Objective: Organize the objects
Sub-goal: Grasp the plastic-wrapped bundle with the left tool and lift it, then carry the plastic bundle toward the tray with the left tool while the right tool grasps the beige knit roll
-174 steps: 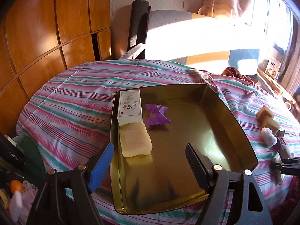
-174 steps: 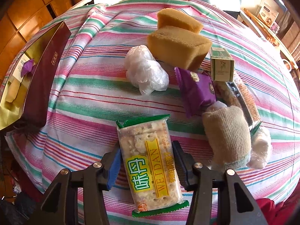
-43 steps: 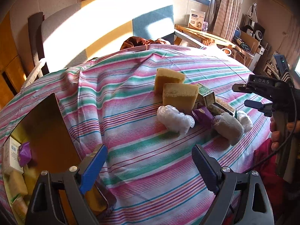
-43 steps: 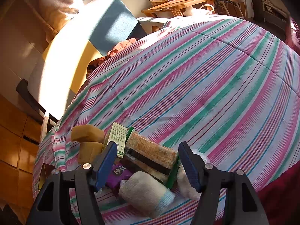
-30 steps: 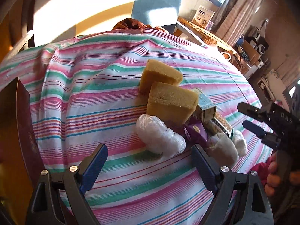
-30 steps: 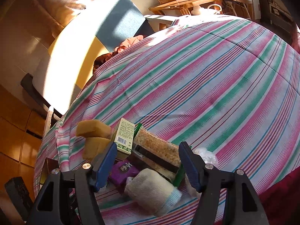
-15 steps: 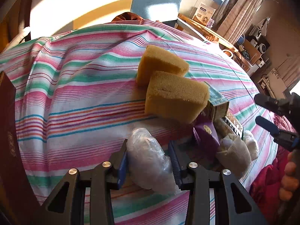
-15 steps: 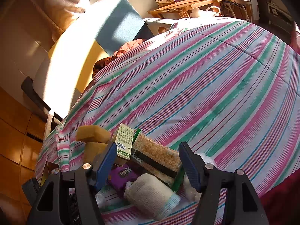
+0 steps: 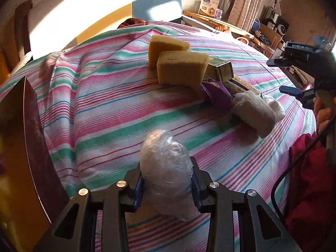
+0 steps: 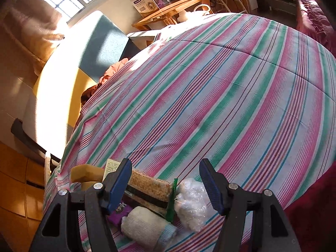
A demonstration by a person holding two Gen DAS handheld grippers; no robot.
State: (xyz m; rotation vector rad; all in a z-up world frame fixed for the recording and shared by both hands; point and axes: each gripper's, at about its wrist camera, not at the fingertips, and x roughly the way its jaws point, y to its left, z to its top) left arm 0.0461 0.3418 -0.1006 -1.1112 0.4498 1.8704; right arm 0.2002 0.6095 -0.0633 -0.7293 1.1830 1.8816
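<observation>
Striped worktop (image 9: pixel 109 113) in sunlight, snacks heaped on it.
Left gripper (image 9: pixel 167 185) clamped on a clear plastic-wrapped bundle (image 9: pixel 166 166) near the front edge; right gripper (image 10: pixel 166 185) spread apart above the cracker packet (image 10: pixel 150 185).

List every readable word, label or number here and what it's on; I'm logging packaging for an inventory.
"DAS": on the right gripper body.
White carton by the window: printing too small.
Small green box, purple packet, cracker pack: print too blurred.
</observation>
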